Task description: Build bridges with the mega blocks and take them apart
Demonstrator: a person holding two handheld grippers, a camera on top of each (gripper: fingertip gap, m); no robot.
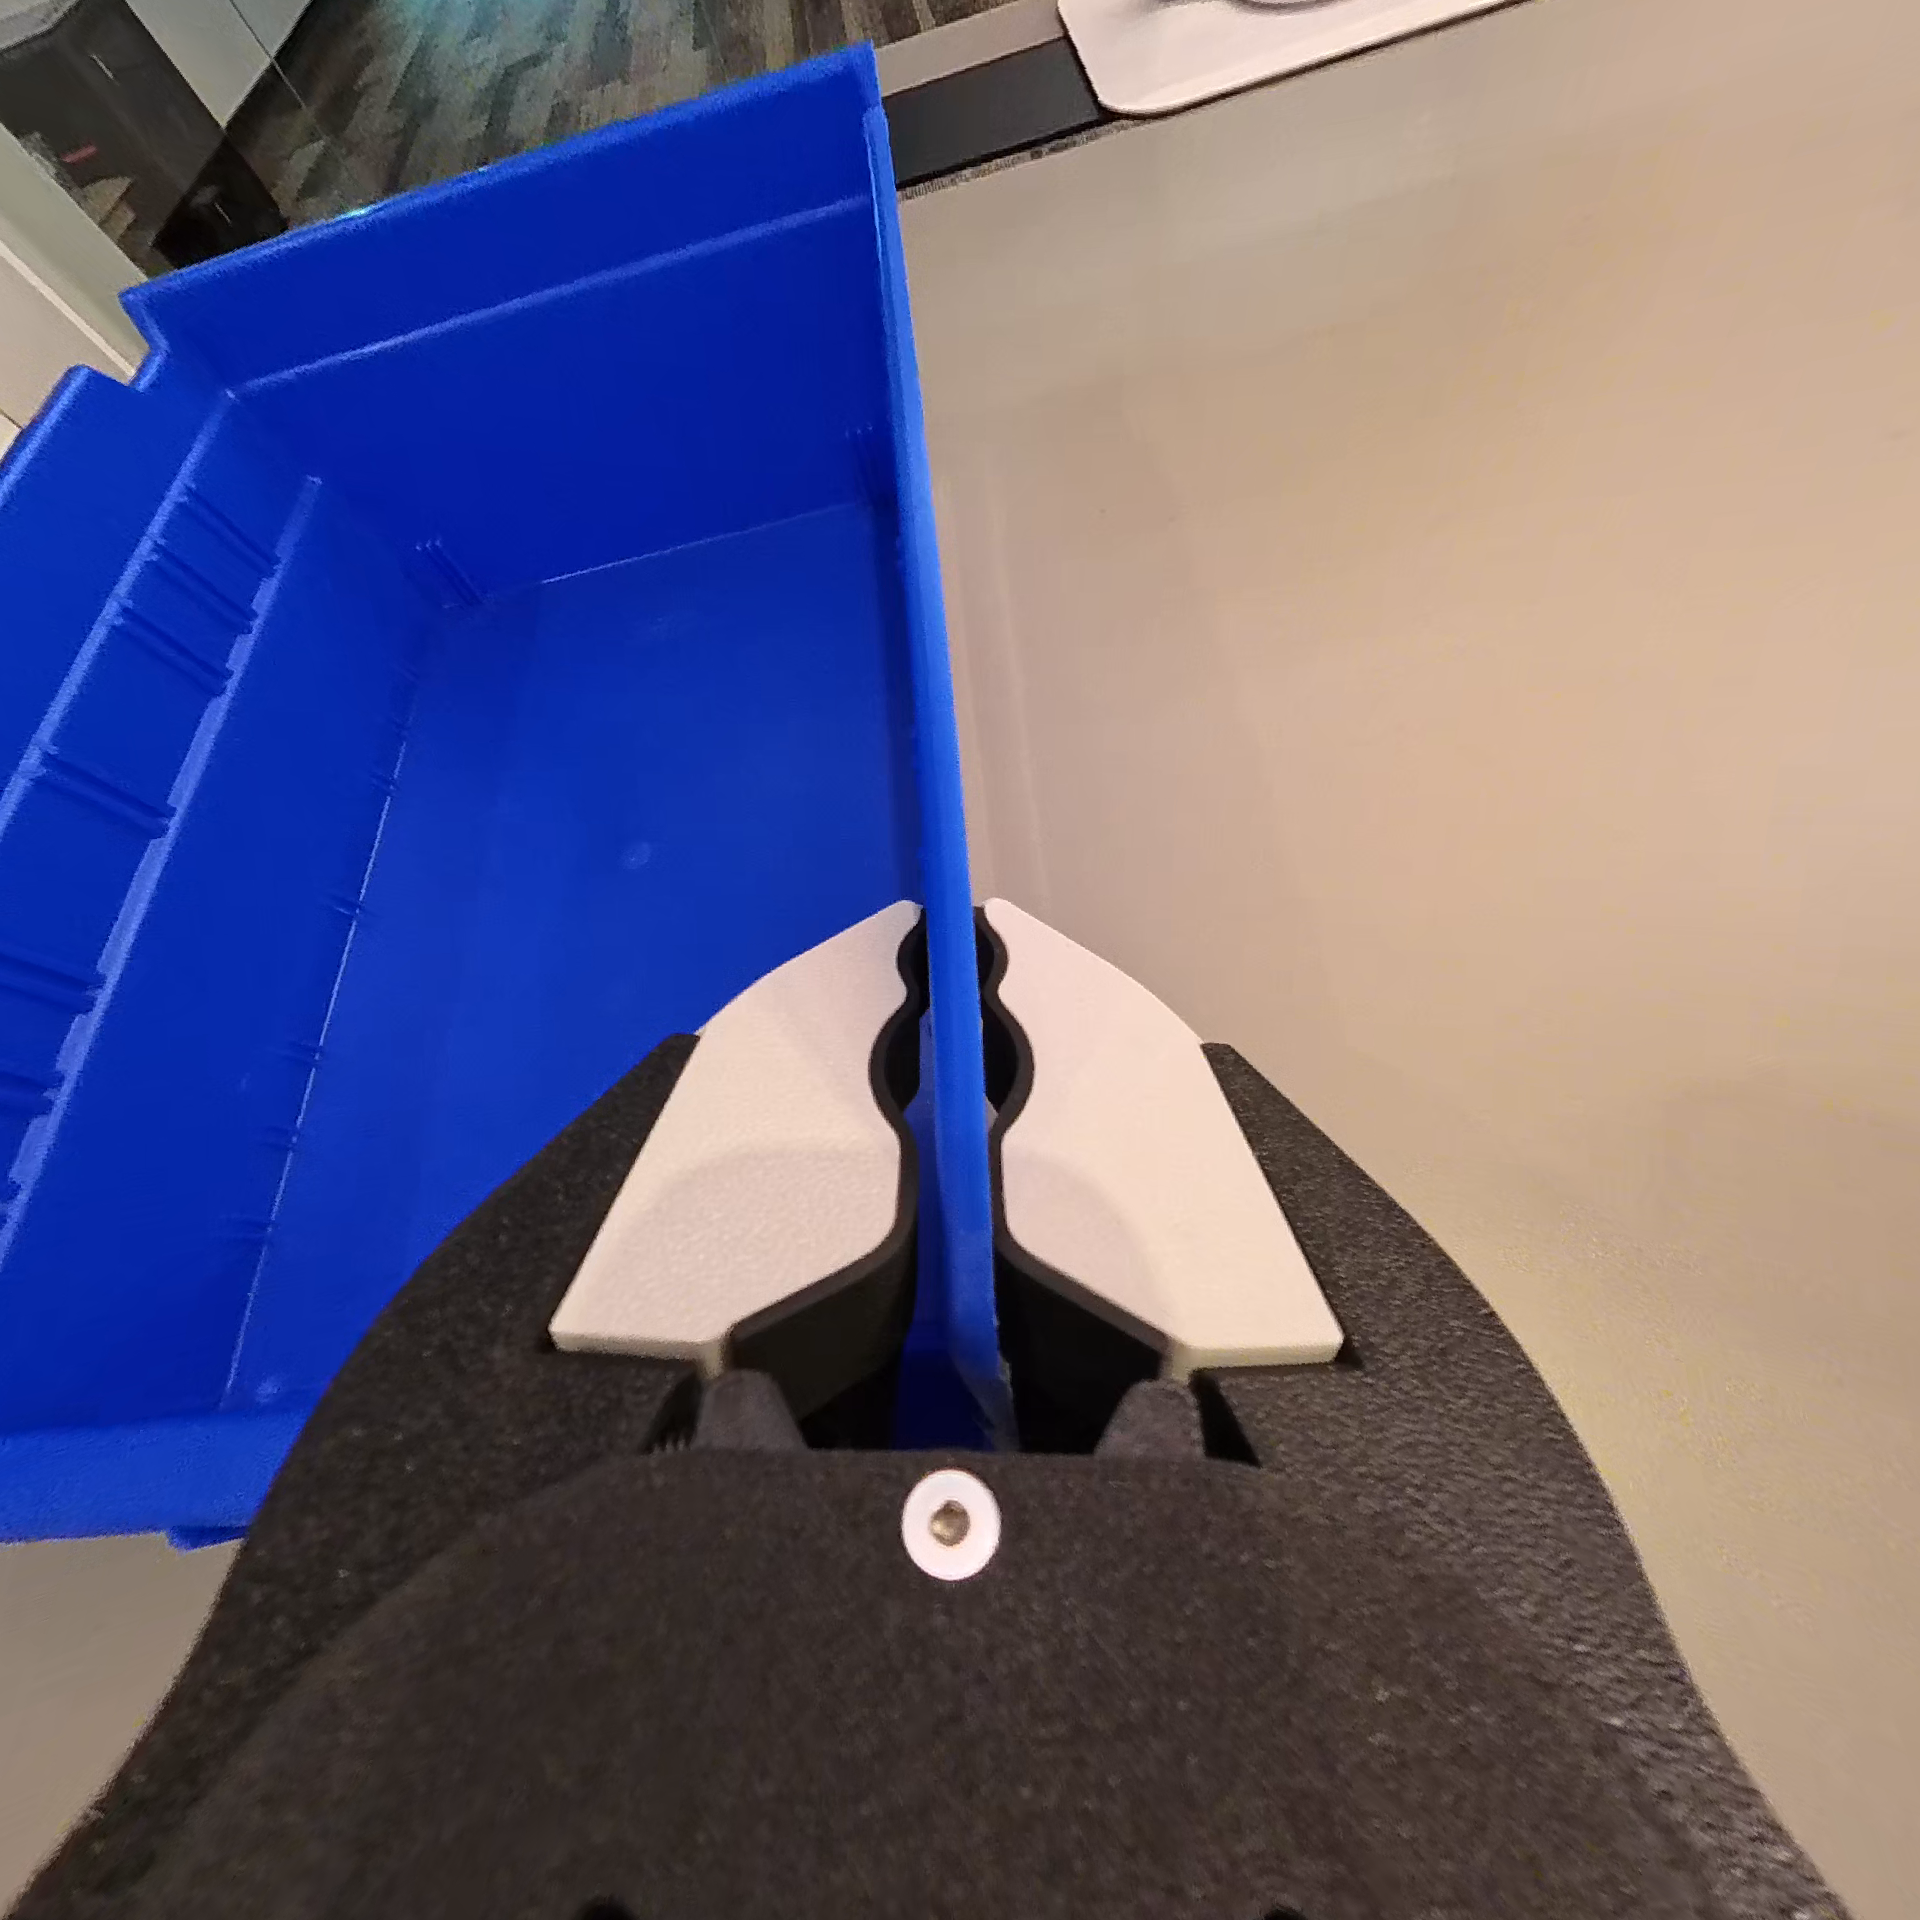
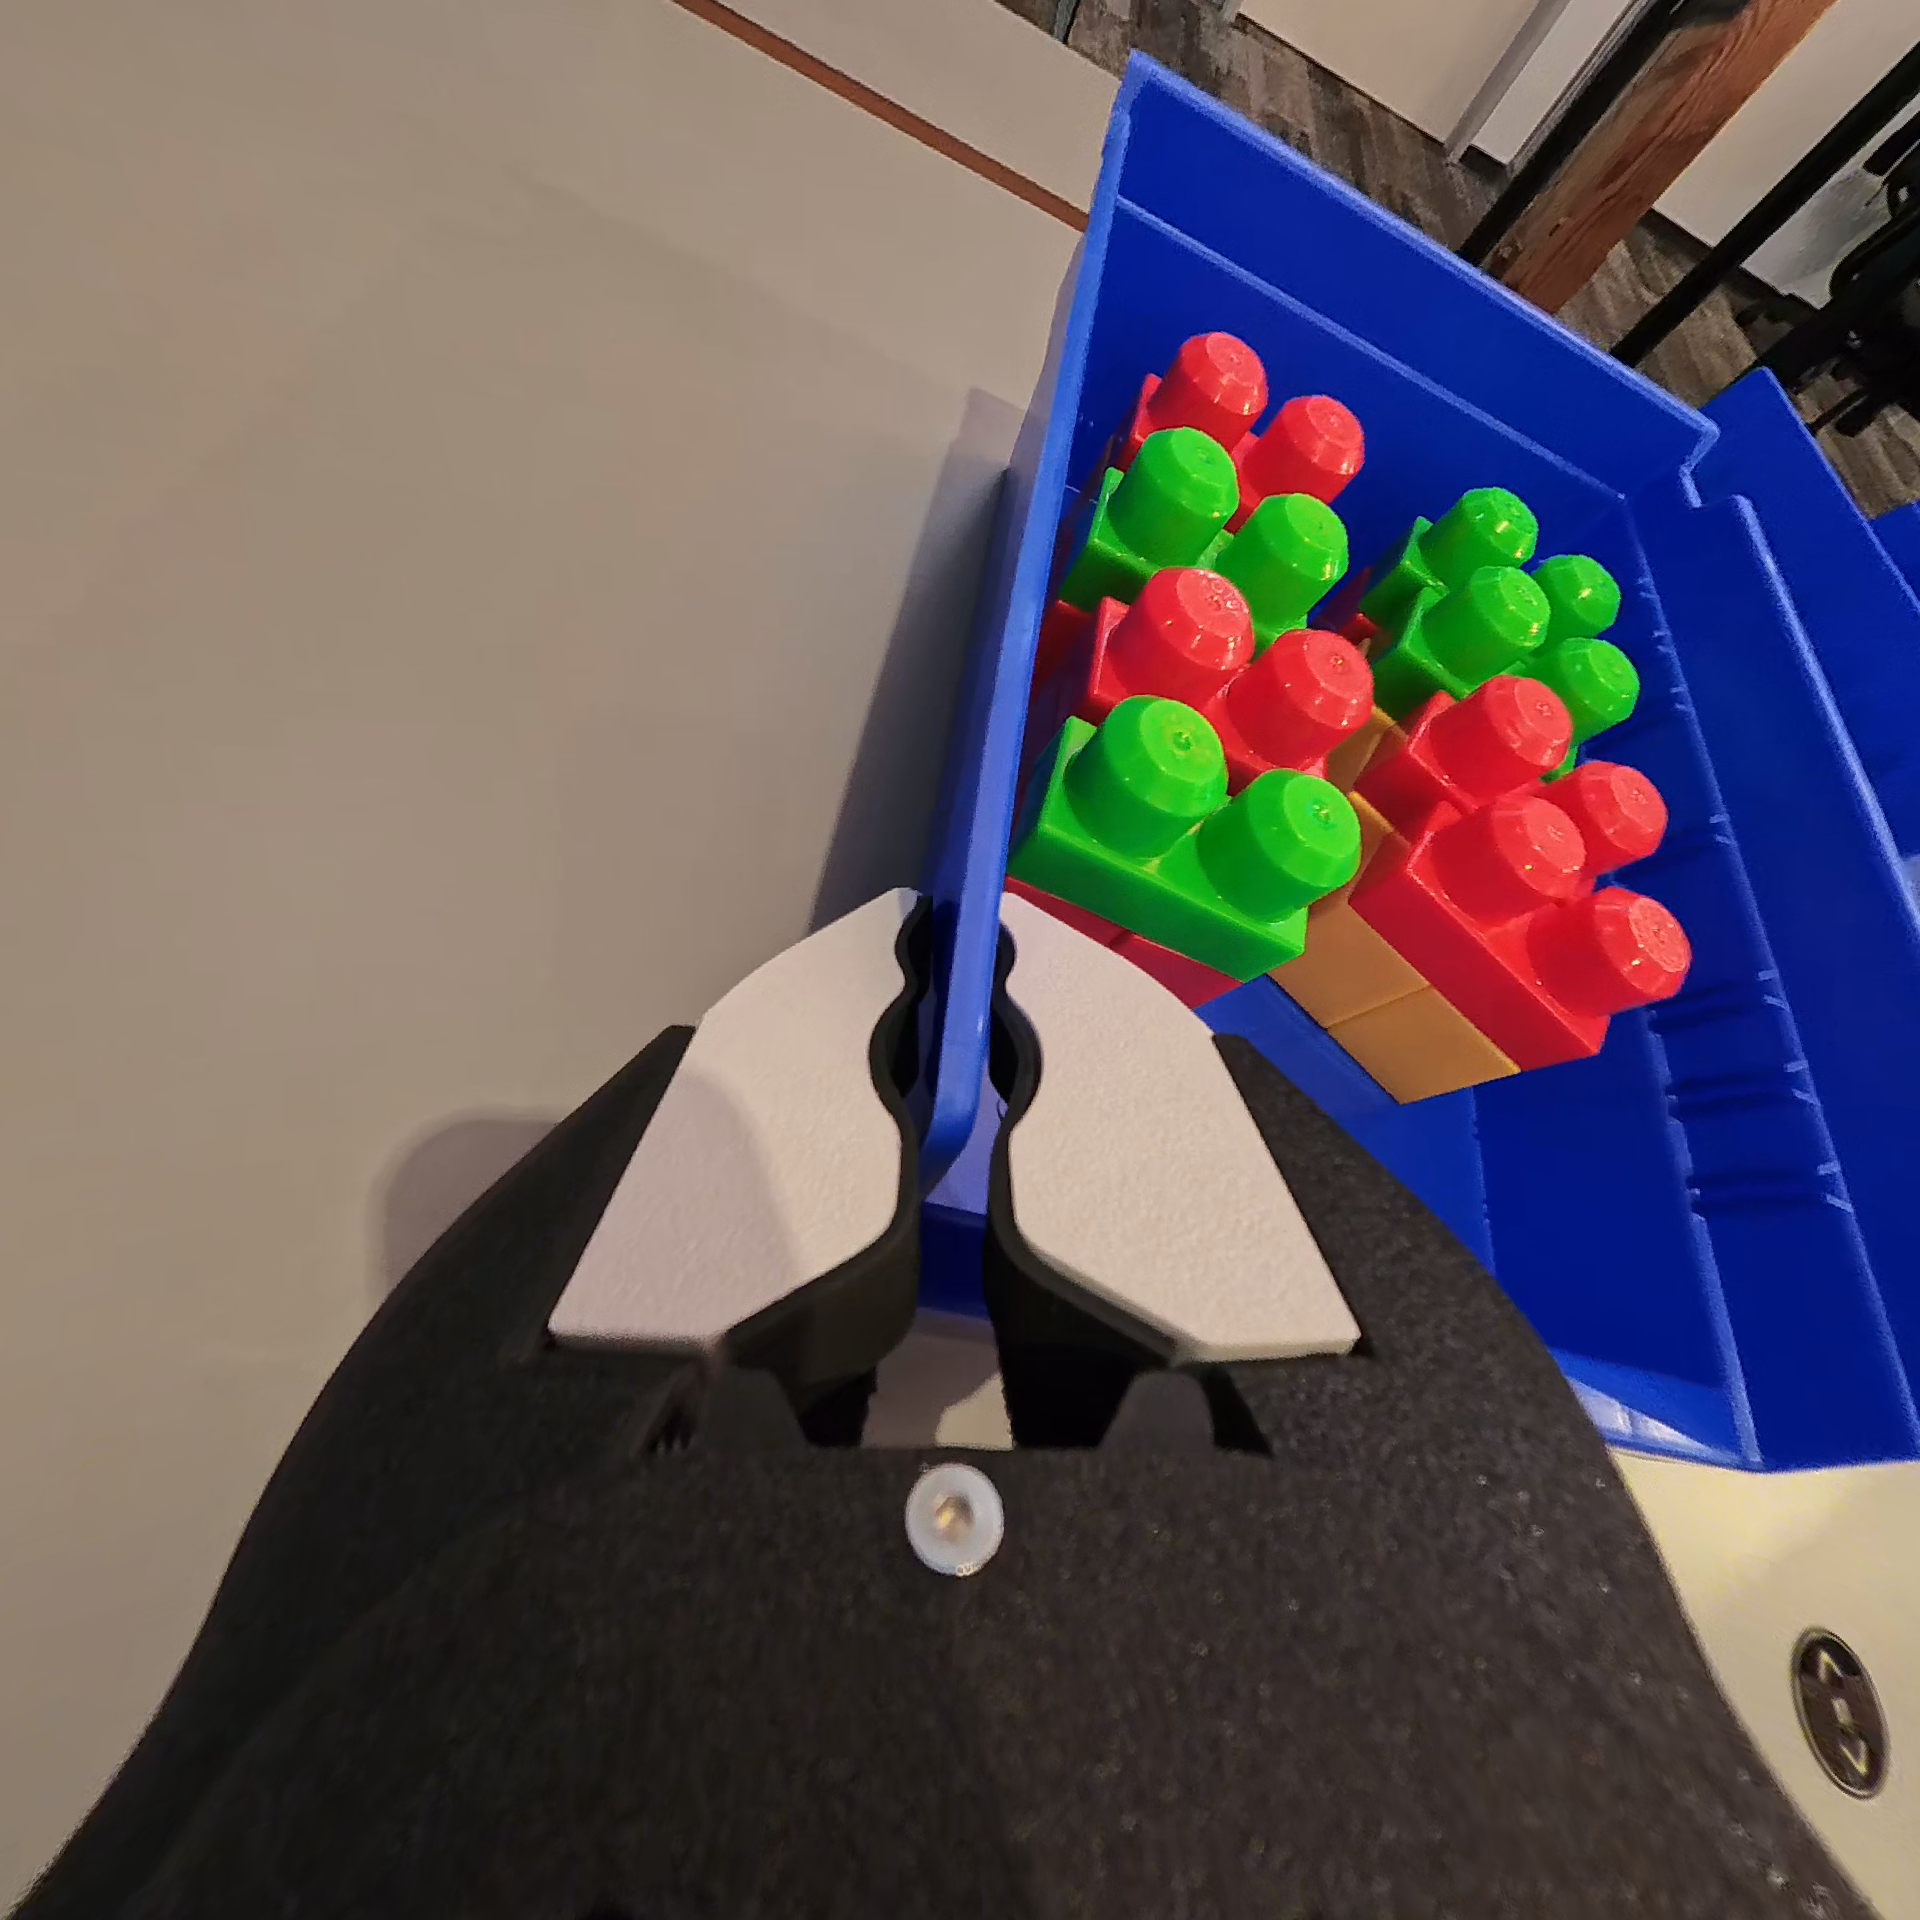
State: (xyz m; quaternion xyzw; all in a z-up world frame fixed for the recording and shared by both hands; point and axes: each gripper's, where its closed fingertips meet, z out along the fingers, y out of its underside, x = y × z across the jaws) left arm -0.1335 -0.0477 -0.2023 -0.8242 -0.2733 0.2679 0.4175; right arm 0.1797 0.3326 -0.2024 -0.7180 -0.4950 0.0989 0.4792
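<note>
The left gripper [image 1: 951, 914] is seen with its jaws closed on the right-hand wall of a blue bin [image 1: 644, 790], whose floor is bare; open beige worktop [image 1: 1455, 831] is left beside that wall. The right gripper [image 2: 956, 914] is clamped likewise on the left wall of a second blue bin [image 2: 1558, 1195], in which the mega blocks [image 2: 1299, 727], green, red and tan, are stacked studs-up against that wall. Beyond the worktop edges, patterned carpet [image 1: 468, 94] and a wooden post [image 2: 1662, 135] are visible.
</note>
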